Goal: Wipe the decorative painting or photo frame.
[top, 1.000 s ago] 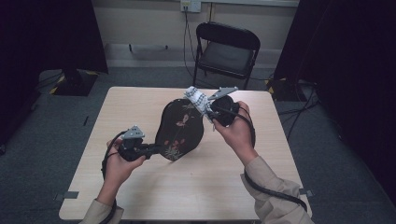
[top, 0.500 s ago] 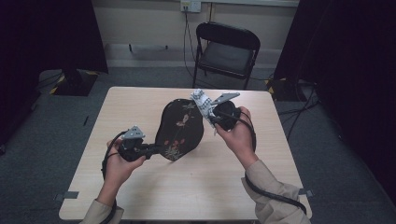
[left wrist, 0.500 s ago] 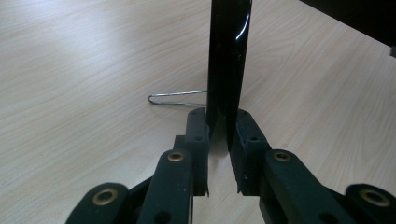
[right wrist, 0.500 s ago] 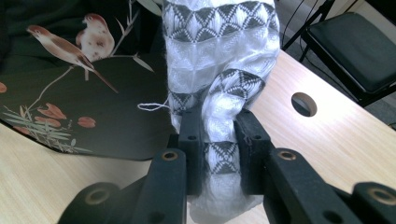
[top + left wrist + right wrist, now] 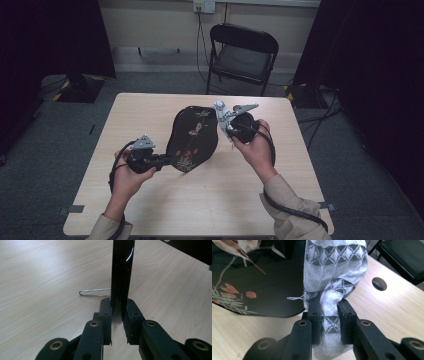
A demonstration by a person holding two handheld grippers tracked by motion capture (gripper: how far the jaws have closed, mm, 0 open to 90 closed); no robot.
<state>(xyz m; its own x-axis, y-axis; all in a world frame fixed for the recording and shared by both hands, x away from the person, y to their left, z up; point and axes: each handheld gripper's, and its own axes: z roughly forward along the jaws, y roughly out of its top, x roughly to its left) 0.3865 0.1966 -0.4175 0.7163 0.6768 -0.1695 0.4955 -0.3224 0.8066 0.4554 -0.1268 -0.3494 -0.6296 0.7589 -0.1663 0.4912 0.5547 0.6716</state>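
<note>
High view: tray is clamped at its near rim by the left gripper and held tilted over the table, cloth is pinched by the right gripper at the tray's far edge, wiping judged barely begun.

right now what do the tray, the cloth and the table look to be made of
Tray: looks like black lacquer, wood or plastic underneath; glossy highlight on its edge, painted red flowers on the face.
Cloth: a soft white knit or woven fabric with grey triangle bands; a loose thread shows.
Table: pale wood or wood-look laminate, matte, with visible grain.
</note>
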